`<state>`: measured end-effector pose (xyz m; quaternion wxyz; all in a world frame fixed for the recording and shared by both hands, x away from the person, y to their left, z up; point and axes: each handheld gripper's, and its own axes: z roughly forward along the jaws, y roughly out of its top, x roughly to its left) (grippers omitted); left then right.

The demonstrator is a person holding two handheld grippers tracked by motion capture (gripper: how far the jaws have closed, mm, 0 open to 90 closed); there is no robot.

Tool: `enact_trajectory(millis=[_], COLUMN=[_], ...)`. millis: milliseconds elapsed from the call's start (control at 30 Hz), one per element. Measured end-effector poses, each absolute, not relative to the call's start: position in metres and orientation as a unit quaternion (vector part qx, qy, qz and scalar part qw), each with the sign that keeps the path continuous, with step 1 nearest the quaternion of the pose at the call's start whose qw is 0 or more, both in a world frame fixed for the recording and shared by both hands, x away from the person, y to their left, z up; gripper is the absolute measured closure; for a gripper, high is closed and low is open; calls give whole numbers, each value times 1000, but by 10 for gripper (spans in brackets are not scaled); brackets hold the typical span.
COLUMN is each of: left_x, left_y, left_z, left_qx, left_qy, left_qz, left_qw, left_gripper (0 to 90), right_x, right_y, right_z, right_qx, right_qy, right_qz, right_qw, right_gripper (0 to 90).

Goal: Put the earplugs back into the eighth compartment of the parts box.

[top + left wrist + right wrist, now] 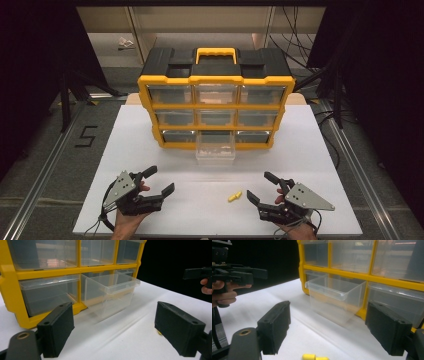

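Currently, from left to right across the white table (150, 135): your left gripper (159, 181) rests near the front edge at the left, jaws spread wide with nothing between them, your hand wrapped around its body from below and its grey plate tilted up toward the left. To its right, between the two grippers and nearer the right one, a small yellow piece (234, 196) lies flat on the bare table. Your right gripper (262, 187) sits just beside it at the right, jaws also released and empty, pointing inward and away from you. Behind them stands a yellow and black drawer cabinet (216, 79) with a handle on top; its clear bottom-middle drawer (215, 149) is pulled out toward you and stands between the grippers and the cabinet front. The high view shows the whole cabinet and both hands. The right gripper view shows the yellow piece (315, 357) at its bottom edge, just ahead of the jaws, with the drawer (335, 297) beyond. The left gripper view shows the drawer (110, 293) from its other side.
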<state>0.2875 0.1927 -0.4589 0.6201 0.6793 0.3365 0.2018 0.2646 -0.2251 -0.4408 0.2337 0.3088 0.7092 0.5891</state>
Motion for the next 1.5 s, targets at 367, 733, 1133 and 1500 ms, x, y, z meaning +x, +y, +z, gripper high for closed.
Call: enact_trajectory(millis=[367,733,1133,1500], left_x=[287,287,287,287], left_y=[193,192,190,191], left_z=[-459,-459,-460,-459], left_qx=[681,684,687,684], left_qy=[336,332,327,328], left_qz=[204,206,207,204], left_qw=[618,616,614,619], left_gripper=[156,156,156,156], right_x=[266,269,276,290], right_y=[-226,-224,-208,-191], right_z=[-439,-436,-429,-424], right_qx=[302,284,238,206], right_qy=[714,740,815,863], right_qz=[589,568,489,431], right_qw=[231,221,199,166], right_gripper=[243,247,240,244])
